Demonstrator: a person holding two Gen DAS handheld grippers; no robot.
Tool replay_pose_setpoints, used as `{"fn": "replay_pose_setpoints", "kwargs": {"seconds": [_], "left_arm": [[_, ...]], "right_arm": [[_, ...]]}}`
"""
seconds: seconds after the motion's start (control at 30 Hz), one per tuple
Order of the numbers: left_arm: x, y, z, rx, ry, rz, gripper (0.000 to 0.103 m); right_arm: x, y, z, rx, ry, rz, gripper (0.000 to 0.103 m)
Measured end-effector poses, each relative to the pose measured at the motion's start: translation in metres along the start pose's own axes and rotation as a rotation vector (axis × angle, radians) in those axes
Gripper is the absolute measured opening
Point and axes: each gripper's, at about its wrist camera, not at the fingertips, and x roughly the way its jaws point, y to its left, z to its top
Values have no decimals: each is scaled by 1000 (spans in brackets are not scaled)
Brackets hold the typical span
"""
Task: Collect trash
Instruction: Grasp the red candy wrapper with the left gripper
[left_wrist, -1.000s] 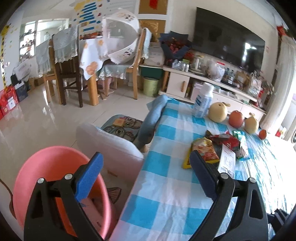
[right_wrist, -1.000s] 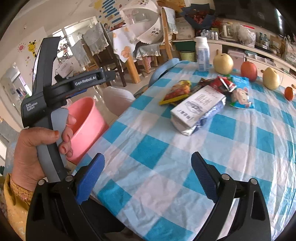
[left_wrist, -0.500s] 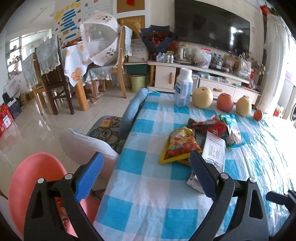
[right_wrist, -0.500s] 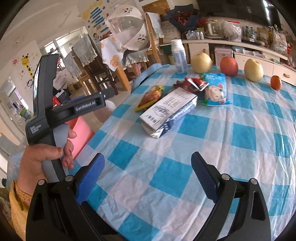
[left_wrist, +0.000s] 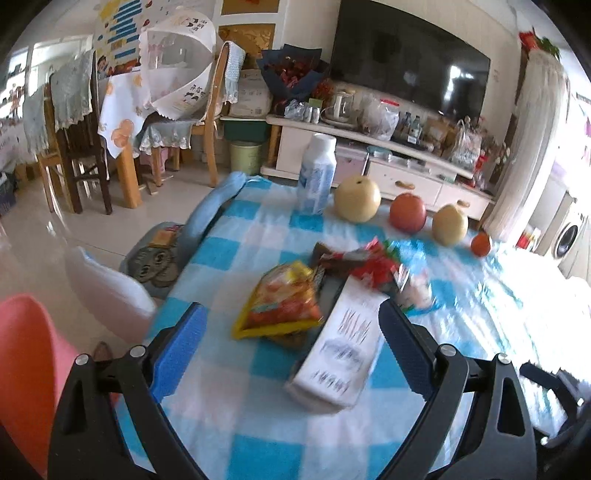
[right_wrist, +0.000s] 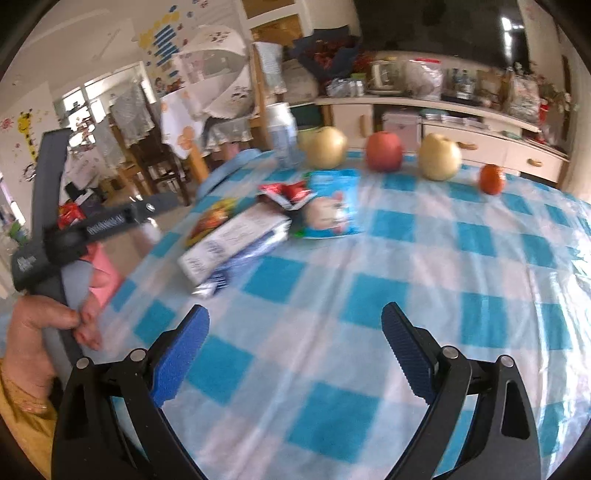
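A heap of wrappers lies on the blue-checked tablecloth (left_wrist: 229, 406): a white paper pack (left_wrist: 340, 354), an orange-yellow snack bag (left_wrist: 280, 302) and a red wrapper (left_wrist: 369, 262). My left gripper (left_wrist: 291, 347) is open just before the heap, the white pack between its fingers' line of sight. The right wrist view shows the white pack (right_wrist: 232, 240), red wrapper (right_wrist: 288, 192) and a blue cartoon bag (right_wrist: 332, 206). My right gripper (right_wrist: 295, 350) is open and empty over bare cloth. A pink bin (left_wrist: 26, 369) stands on the floor at left.
A white bottle (left_wrist: 317, 173), two pears (left_wrist: 358, 199), an apple (left_wrist: 408, 212) and a small orange (left_wrist: 480, 243) line the table's far side. A cushioned chair (left_wrist: 155, 254) stands beside the table. The left gripper's handle (right_wrist: 55, 229) shows in the right wrist view.
My left gripper has swung right from over the pink bin to over the table, close to the wrapper heap. My right gripper has turned right and moved forward over the cloth.
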Motion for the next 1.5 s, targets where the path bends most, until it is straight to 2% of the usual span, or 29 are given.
{"fn": "replay_pose_setpoints", "kwargs": {"seconds": [0.1,0.17,0.23,0.3,0.4,0.47,0.53,0.63,0.7,0.8,0.87,1.07,1.33,1.43,1.47,1.5], "left_arm": [[18,-10,13,-40,24,-4,94],[36,-20,25,-48,40,20,90],[53,-25,36,-64,66,62,76],[72,-24,47,-116,93,64,69],[103,-21,59,-206,148,60,67],[123,-22,64,-219,183,98,64],[145,-23,65,-237,233,124,55],[169,-28,63,-232,301,155,54],[181,-30,59,-236,334,171,47],[187,-37,54,-236,354,152,45],[186,-47,49,-195,346,157,45],[171,-85,28,-102,351,63,44],[123,-150,-23,53,371,-97,44],[108,-159,-38,51,395,-205,44],[105,-158,-39,41,396,-228,44],[100,-157,-38,51,380,-218,44]], "right_arm": [[2,-23,1,59,5,8,93],[2,-37,3,85,6,11,93],[-1,-49,4,103,-1,11,93],[-3,-55,6,117,-7,18,93],[-7,-66,7,144,-10,37,93],[-7,-73,8,168,-3,52,93],[-7,-78,8,188,6,70,93],[-10,-84,8,201,7,82,93],[-12,-87,8,205,7,86,93],[-15,-94,8,225,8,94,93],[-17,-101,8,247,4,97,93],[-28,-120,10,294,-19,80,93],[-36,-140,12,328,-43,34,93],[-33,-145,12,327,-28,13,93],[-31,-146,11,324,-18,6,93],[-29,-146,11,319,-8,0,93]]}}
